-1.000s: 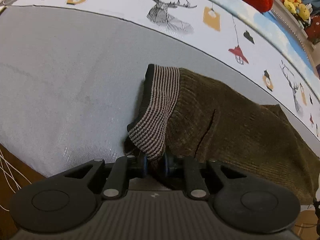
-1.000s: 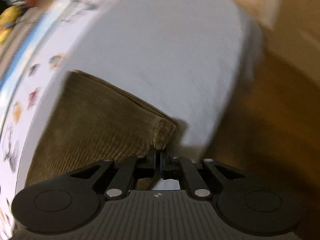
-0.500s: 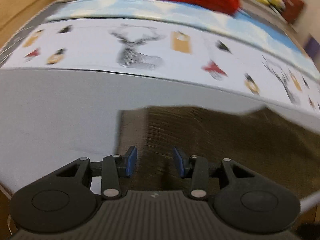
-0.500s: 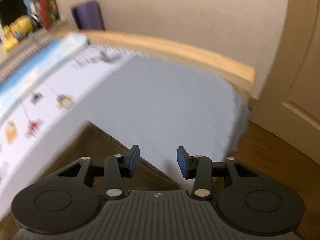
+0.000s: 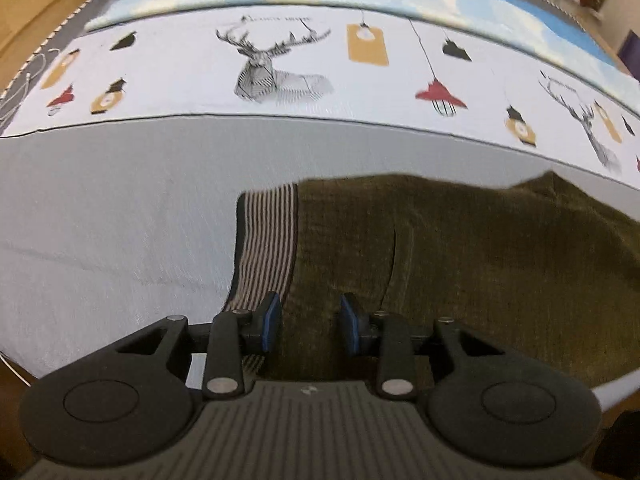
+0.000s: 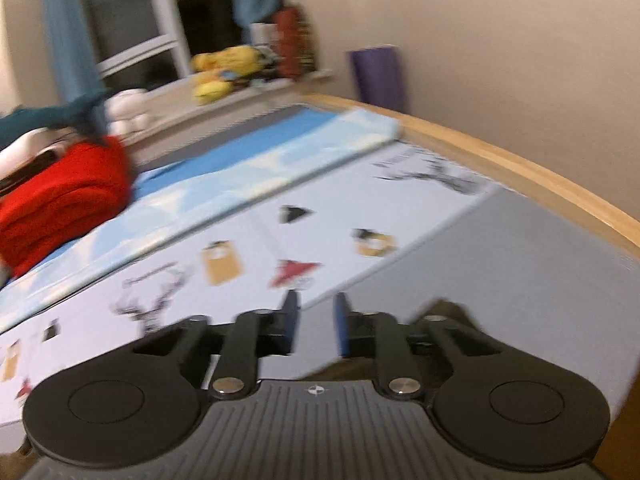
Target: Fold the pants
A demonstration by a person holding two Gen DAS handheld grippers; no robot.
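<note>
**Both grippers empty above folded corduroy pants on a bed**

The left gripper [image 5: 307, 328] points steeply down over one pair of olive-brown corduroy pants [image 5: 480, 256], which lies folded on the grey sheet [image 5: 120, 216]. Its two blue-padded jaws stand apart and are closing, nothing pinched between them. The striped waistband [image 5: 266, 244] lies at 11 o'clock from the jaws. Two printed deer show on the white bedcover [image 5: 180, 76] at 12 o'clock.

The right gripper [image 6: 314, 328] is tilted and angled more shallowly across the bed, in a blurred view. Its jaws are narrowly apart and closing on nothing. One red folded blanket [image 6: 60, 196] lies at 10 o'clock.
</note>
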